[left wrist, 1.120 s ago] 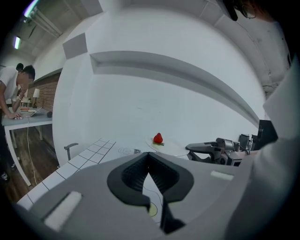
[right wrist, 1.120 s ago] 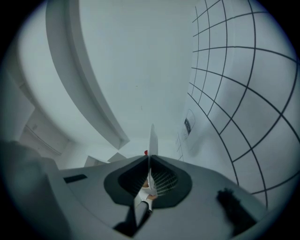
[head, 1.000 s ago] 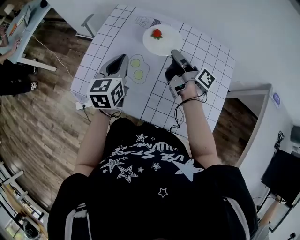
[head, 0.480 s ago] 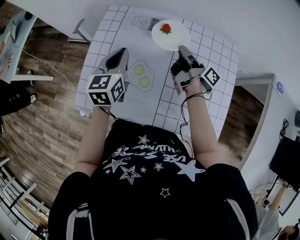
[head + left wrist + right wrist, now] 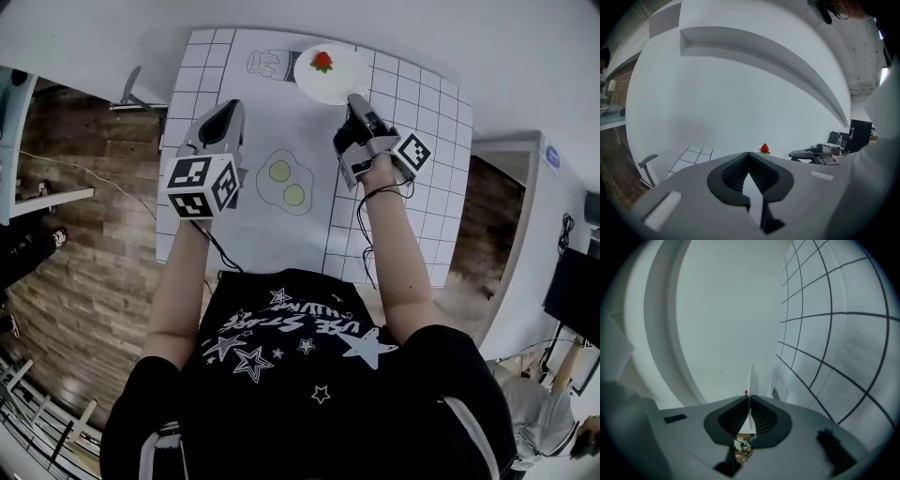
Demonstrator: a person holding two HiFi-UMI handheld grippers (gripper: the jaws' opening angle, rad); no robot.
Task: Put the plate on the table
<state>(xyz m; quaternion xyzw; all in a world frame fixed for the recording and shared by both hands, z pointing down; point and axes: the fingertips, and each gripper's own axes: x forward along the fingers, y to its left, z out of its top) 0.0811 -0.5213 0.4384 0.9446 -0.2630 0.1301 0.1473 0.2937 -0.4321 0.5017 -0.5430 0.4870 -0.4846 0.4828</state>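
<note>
A white plate (image 5: 330, 79) with a red strawberry (image 5: 322, 62) on it is at the far edge of the gridded table (image 5: 427, 197). My right gripper (image 5: 354, 100) is shut on its near rim. In the right gripper view the plate (image 5: 752, 378) shows edge-on between the pads, with my right gripper (image 5: 750, 400) closed on it. I cannot tell whether the plate rests on the table. My left gripper (image 5: 230, 108) hangs over the table's left part, shut and empty. In the left gripper view my left gripper (image 5: 749, 154) points towards the strawberry (image 5: 764, 148).
A fried-egg drawing (image 5: 286, 183) lies on the mat between the two grippers, and a jar drawing (image 5: 265, 64) sits left of the plate. A white wall stands behind the table. Wooden floor (image 5: 84, 244) lies to the left.
Both grippers have moved towards the far side of the table. The left one has passed beyond the egg drawing. The plate has travelled with the right gripper.
</note>
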